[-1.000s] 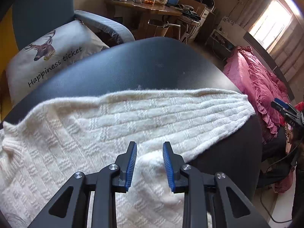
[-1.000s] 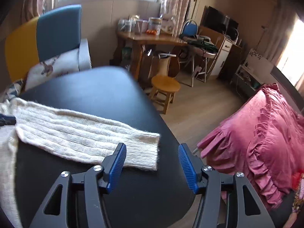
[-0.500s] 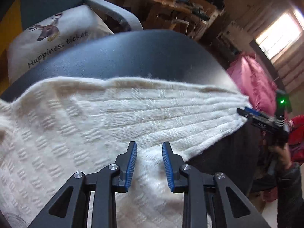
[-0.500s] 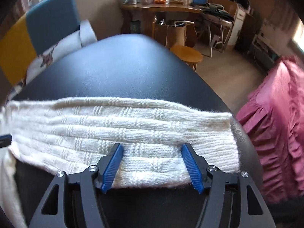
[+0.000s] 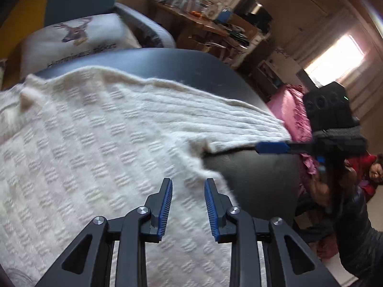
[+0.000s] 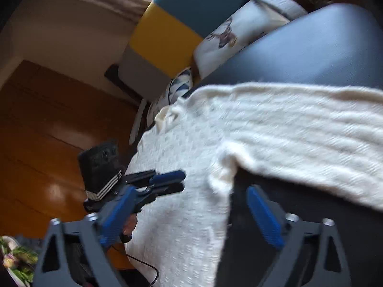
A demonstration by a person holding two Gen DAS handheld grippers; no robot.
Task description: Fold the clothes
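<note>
Centrally, a cream knit sweater [image 5: 100, 148] lies spread on the dark padded table [image 5: 251, 174], the left gripper [image 5: 188, 205] parted above its body, the right gripper [image 6: 189, 215] spread wide near its sleeve [image 6: 299, 148].

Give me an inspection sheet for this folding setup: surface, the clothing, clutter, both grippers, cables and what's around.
Surface: black padded table, rounded edge, partly covered.
Job's things: cream knit sweater spread on the table; its sleeve stretches toward the table's edge.
Clutter: nothing seen on the table besides the sweater.
Grippers: left gripper open, over the sweater's body beside its edge, gripping nothing. Right gripper open; in the left view one blue finger sits at the sleeve's lower edge.
Cables: thin dark cable near the floor by the table.
Surroundings: deer-print cushion on a blue and yellow armchair, crowded wooden table, pink ruffled bedding, bright window.
</note>
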